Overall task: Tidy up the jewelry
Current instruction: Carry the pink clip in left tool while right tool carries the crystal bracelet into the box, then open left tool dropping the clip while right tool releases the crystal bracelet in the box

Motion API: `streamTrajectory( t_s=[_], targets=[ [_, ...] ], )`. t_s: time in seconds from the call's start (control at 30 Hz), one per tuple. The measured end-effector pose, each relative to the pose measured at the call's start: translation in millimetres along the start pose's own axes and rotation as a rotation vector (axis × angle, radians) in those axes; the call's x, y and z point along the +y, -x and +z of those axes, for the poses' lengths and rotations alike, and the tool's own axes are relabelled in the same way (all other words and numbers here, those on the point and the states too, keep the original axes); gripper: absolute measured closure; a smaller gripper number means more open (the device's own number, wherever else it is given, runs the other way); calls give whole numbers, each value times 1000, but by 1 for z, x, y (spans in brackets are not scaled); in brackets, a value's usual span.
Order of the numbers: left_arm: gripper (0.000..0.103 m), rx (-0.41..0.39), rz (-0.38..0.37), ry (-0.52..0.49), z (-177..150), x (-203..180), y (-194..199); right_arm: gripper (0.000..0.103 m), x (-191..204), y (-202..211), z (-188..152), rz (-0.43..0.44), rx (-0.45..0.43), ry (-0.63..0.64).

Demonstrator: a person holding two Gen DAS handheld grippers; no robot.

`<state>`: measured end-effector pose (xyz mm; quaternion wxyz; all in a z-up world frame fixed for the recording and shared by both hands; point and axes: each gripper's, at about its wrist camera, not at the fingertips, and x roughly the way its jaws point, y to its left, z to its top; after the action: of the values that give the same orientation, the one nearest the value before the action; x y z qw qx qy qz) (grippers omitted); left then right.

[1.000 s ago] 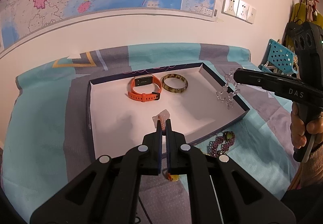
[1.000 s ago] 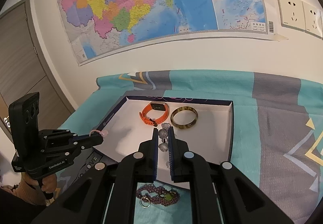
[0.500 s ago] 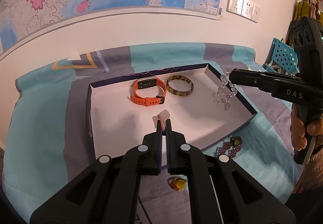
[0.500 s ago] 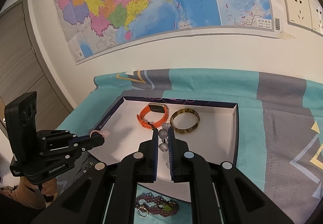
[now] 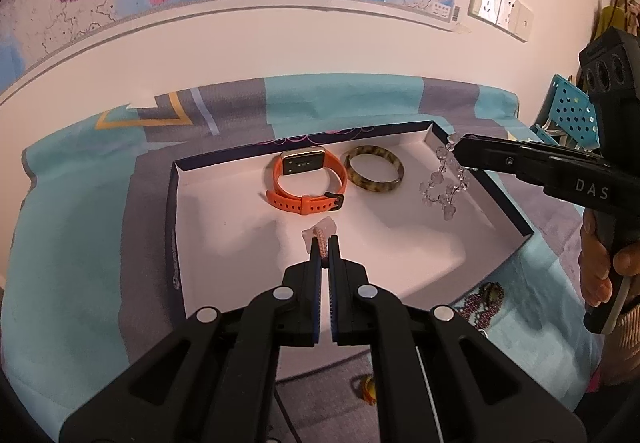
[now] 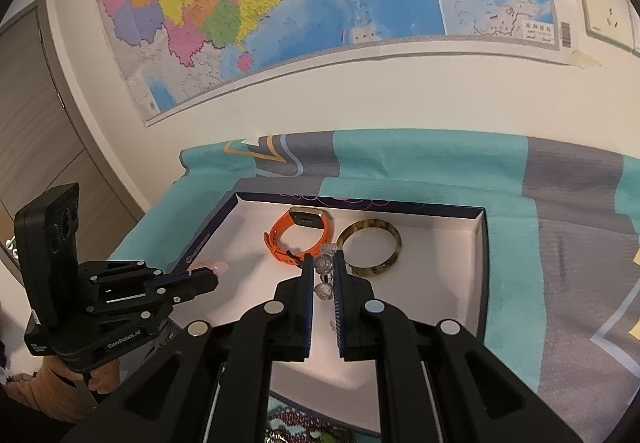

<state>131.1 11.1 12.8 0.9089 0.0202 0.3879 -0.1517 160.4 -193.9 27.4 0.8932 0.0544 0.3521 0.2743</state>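
Dangling from the right gripper point(image 6: 321, 263), a clear bead bracelet point(image 5: 442, 179) of faceted, rose-shaped glassy beads hangs over the right end of the tray point(image 5: 516, 221), just beside its right wall. The fingers point(image 6: 306, 275) are clamped on two or three of the beads, the rest drooping in a loose loop.

The tray is a shallow rectangular box lid with a smooth white inside and a dark navy rim. At its far side lie a watch point(image 5: 306, 183) with an orange rubbery strap buckled into a ring and a pale rectangular face, and, just right of it and apart, a rigid round bangle point(image 5: 374, 172) mottled brown and yellow like tortoiseshell.

Above the tray's middle, the left gripper point(image 5: 324, 247) has its fingers pressed together on a thin pink braided cord carrying a pale pink translucent stone point(image 5: 325, 226).

Outside the tray's near right corner, a bunched strand of small dark red beads point(image 5: 482, 303) with a greenish charm lies on the cloth point(image 5: 80, 263), a woven sheet in turquoise and grey blocks. A small yellow-orange trinket point(image 5: 369, 389) sits on it near the tray's front edge. A glossy coloured map point(image 6: 280, 3) hangs on the wall behind the tray.
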Motion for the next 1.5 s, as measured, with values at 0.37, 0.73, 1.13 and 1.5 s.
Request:
streamTrajectory(
  t_s=[0.37,0.73,1.13,1.5],
  targets=[
    [99,60,4,-4,10,2,-34,95,-1,-29,8,40,46,-21],
    [99,112,-14,20,15,7,-58,95,-15,-50,13,43,76,-79],
    [98,117,28,17,18,8,-66,95,-19,-56,14,2,83,-76],
    [69,72,70,30,19,13,-54,90,-22,-54,14,-29,87,-86]
  ],
)
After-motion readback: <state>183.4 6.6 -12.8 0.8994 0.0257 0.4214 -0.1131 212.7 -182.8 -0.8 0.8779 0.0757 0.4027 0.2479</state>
